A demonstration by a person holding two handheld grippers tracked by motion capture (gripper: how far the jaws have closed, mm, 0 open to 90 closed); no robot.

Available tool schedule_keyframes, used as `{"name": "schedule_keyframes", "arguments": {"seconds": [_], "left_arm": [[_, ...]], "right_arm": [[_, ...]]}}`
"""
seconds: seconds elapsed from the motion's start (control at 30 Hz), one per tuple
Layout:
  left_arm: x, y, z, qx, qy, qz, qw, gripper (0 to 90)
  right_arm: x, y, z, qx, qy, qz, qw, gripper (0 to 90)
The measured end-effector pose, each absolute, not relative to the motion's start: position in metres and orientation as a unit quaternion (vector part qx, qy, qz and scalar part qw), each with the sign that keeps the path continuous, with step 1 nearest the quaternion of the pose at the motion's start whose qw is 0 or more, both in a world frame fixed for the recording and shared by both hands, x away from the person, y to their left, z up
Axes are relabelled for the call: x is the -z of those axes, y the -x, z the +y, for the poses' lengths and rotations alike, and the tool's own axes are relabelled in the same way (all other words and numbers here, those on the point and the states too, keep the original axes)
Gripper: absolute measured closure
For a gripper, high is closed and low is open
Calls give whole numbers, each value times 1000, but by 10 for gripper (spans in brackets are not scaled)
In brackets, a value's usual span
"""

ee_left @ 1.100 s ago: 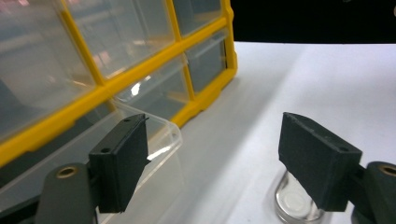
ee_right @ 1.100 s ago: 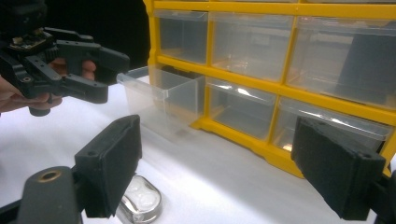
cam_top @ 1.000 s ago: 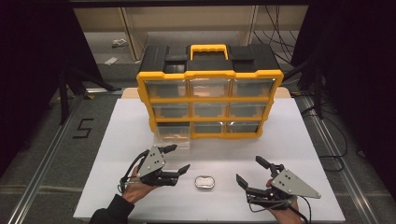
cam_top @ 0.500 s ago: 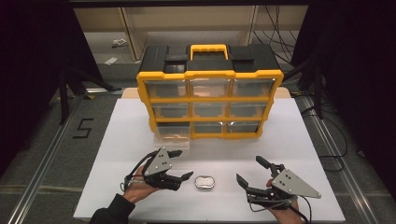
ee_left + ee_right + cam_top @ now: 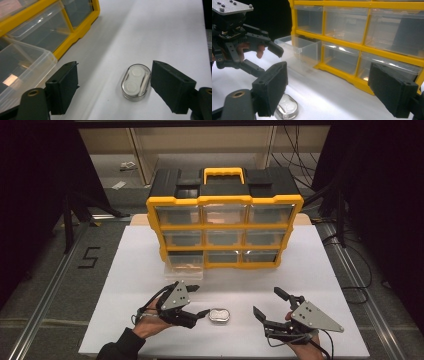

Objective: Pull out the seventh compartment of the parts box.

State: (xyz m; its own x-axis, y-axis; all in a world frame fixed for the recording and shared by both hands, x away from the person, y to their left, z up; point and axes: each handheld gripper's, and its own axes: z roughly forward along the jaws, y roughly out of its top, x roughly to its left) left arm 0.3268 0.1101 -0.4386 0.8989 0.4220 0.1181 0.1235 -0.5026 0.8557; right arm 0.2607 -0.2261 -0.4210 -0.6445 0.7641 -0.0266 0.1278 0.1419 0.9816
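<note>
Work in hand: I reach my left hand-held gripper (image 5: 197,301) toward the small oval case (image 5: 218,316) lying on the white counter (image 5: 330,285).
Left hand-held gripper: released, jaws spread wide, holding nothing; in the left gripper view the case (image 5: 136,82) lies between my jaws, nearer the right one and touching neither.
Right hand-held gripper: my right hand-held gripper (image 5: 266,304) is released too, jaws wide apart and empty; the case (image 5: 287,109) sits low beside its left jaw.
Done so far: the bottom-left drawer (image 5: 183,265) of the yellow organizer (image 5: 225,227) stands pulled out ahead of my left hand-held gripper, which I judge is where the case is meant to go.
Left to do: close on the case, lift it, carry it forward to the open drawer (image 5: 22,62) and release it; pushing the drawer shut may follow.
Hard to make out: the case has a clear lid over two round wells and a pale strip, but I cannot tell what is inside.
Cut off: in the right gripper view the case is half covered by my own jaw.
Drawer contents: something orange-brown glints at the bottom of the open drawer; too blurred to name.
</note>
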Motion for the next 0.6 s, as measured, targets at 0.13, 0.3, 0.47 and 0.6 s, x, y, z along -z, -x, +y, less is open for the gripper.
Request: {"name": "schedule_keyframes", "arguments": {"seconds": [0.13,0.3,0.47,0.6], "left_arm": [[438,-327,106,-153,-860,154,462,217],[438,-326,101,-145,-871,150,446,213],[438,-327,96,-143,-879,146,430,207],[438,-328,92,-138,-887,142,417,203]], "right_arm": [[421,-261,-226,-573,-317,704,277,172],[421,-260,-227,-575,-317,702,276,172],[420,-261,-228,-575,-319,702,274,172],[421,-261,-228,-575,-320,702,273,172]]}}
